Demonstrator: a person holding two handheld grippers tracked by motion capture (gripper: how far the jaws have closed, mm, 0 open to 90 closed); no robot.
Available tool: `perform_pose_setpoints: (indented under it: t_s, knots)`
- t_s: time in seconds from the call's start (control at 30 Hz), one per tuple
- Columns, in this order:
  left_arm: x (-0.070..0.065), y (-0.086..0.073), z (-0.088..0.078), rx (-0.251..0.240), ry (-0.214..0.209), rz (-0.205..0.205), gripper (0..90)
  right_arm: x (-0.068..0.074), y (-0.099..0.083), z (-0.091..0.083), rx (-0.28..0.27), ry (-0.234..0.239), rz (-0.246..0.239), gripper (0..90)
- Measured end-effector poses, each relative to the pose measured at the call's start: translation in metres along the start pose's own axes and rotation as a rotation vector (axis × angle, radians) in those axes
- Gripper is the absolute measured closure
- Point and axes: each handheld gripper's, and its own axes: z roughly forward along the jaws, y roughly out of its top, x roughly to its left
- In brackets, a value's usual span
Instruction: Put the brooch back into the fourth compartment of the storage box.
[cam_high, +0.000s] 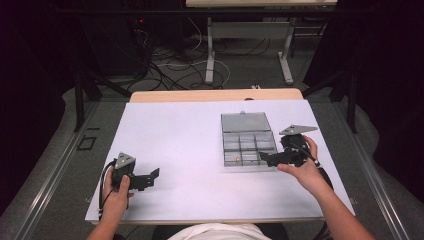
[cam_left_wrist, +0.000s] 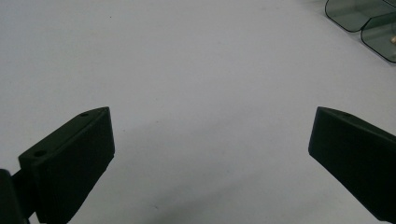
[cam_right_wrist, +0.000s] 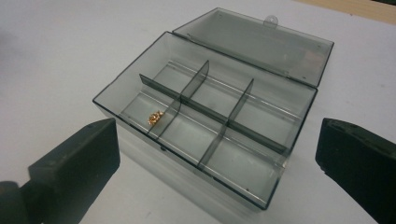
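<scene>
Plainly the compartment box (cam_right_wrist: 205, 121) lies straight ahead of the right gripper (cam_right_wrist: 217, 158), between its wide-open, empty jaws (long axis crosswise), gold piece (cam_right_wrist: 155, 117) toward the left jaw; the left gripper (cam_left_wrist: 210, 154), open too, sits well apart.

My right gripper (cam_high: 266, 159) sits at the open compartment box's (cam_high: 248, 141) right edge; my left gripper (cam_high: 150, 176) rests well apart on the white table (cam_high: 185, 145).

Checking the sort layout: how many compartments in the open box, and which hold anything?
6, in two rows of three inside the box. A small gold piece lies in one end compartment of the row away from the lid; the other five look bare.
</scene>
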Motion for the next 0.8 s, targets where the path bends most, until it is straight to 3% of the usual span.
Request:
perform_pose_setpoints:
  t_s: [0.57,0.8]
  knots:
    - [0.000,0.000,0.000,-0.001,0.002,-0.002,0.5,-0.026,-0.039,-0.011,0.013,-0.063,0.041,0.0]
    - [0.000,0.000,0.001,0.000,0.003,-0.002,0.5,-0.042,-0.057,-0.017,0.011,-0.102,0.088,0.0]
